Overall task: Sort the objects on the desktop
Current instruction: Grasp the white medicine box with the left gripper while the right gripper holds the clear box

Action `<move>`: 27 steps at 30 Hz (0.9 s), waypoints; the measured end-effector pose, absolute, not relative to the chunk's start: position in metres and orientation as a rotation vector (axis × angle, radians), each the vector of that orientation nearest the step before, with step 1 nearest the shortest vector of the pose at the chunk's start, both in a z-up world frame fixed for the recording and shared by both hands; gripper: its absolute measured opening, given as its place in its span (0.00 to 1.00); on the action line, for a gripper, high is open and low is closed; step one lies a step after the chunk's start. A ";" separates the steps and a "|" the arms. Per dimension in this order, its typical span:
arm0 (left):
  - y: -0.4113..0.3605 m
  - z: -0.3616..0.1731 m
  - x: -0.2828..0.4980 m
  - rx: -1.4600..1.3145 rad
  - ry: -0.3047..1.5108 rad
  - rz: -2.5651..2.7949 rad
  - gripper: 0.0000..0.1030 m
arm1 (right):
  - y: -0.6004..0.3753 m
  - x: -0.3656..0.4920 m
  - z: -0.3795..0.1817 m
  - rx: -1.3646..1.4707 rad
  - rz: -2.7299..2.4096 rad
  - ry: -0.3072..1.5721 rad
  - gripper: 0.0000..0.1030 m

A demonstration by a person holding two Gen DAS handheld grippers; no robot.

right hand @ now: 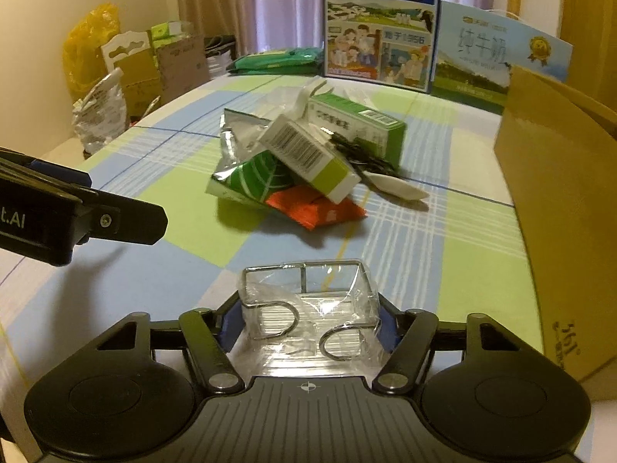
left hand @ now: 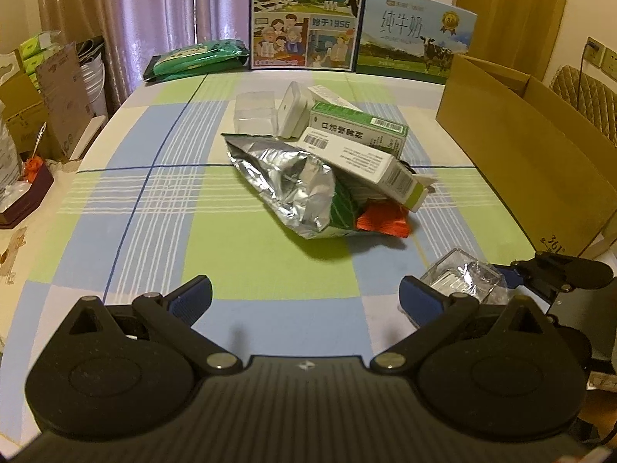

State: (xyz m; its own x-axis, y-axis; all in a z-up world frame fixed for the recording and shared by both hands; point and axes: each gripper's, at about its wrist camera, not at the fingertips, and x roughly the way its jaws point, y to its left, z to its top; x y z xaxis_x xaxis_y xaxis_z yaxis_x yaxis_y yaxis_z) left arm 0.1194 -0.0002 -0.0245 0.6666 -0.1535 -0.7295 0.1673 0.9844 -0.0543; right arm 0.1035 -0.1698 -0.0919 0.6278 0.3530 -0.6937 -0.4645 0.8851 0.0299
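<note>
A pile sits mid-table: a silver foil bag (left hand: 285,185), a white barcode box (left hand: 366,162) leaning on a green box (left hand: 358,123), an orange packet (left hand: 383,222), a white rounded case (left hand: 291,110) and a clear tub (left hand: 255,112). The same bag (right hand: 250,177), white box (right hand: 308,154), orange packet (right hand: 316,208), black clips (right hand: 358,150) and a white spoon (right hand: 397,189) show in the right wrist view. My left gripper (left hand: 304,297) hangs open over bare cloth. My right gripper (right hand: 310,320) is shut on a clear wrapped wire hook rack (right hand: 308,301), also visible as the rack (left hand: 462,277).
An open cardboard box (left hand: 540,162) stands along the right edge. Two milk cartons (left hand: 308,15) and a green wipes pack (left hand: 196,58) line the back. Boxes and bags (left hand: 46,88) crowd the left beyond the table edge. The left gripper's body (right hand: 77,212) reaches in at the left.
</note>
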 end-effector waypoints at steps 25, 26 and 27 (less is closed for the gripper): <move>-0.109 -0.037 0.185 0.307 0.642 -0.202 0.98 | -0.225 0.116 -0.092 -0.055 0.299 0.711 0.62; -0.111 -0.040 0.187 0.319 0.643 -0.195 0.98 | -0.226 0.116 -0.092 -0.053 0.299 0.710 0.62; -0.113 -0.042 0.188 0.332 0.639 -0.189 0.98 | -0.226 0.116 -0.093 -0.052 0.298 0.707 0.62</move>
State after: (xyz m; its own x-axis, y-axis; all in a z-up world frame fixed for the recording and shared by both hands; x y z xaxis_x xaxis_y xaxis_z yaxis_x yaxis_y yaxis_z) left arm 0.1882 -0.1133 -0.0422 0.7878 -0.0707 -0.6119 0.2732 0.9304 0.2443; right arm 0.1158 -0.2265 -0.0925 0.7199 0.2524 -0.6466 -0.2874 0.9563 0.0533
